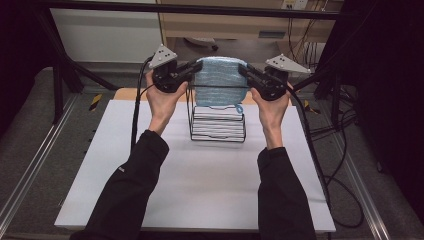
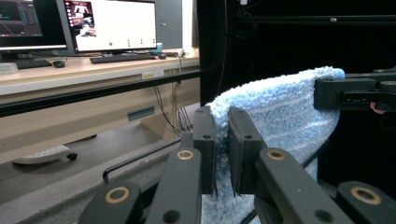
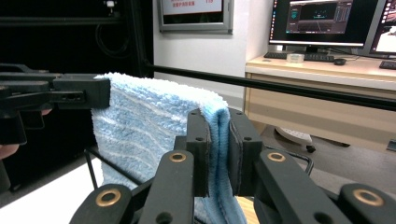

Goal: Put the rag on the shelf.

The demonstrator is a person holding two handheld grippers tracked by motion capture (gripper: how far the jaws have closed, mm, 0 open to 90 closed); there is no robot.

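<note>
Even overhead light, dark edges
The white surface [image 1: 200, 180] is bright without glare; surroundings fall into shadow, and all views look slightly soft.

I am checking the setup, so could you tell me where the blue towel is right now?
In the high view the blue towel hangs mid-table over the wire rack, pinched at its top corners by the left gripper and right gripper.

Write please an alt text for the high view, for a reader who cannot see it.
A person's two hands hold up a light blue towel by its top corners, the left tool and the right tool each shut on one corner. The towel hangs over a black wire rack that stands on a white table, with white folded cloths stacked inside the rack.
</note>
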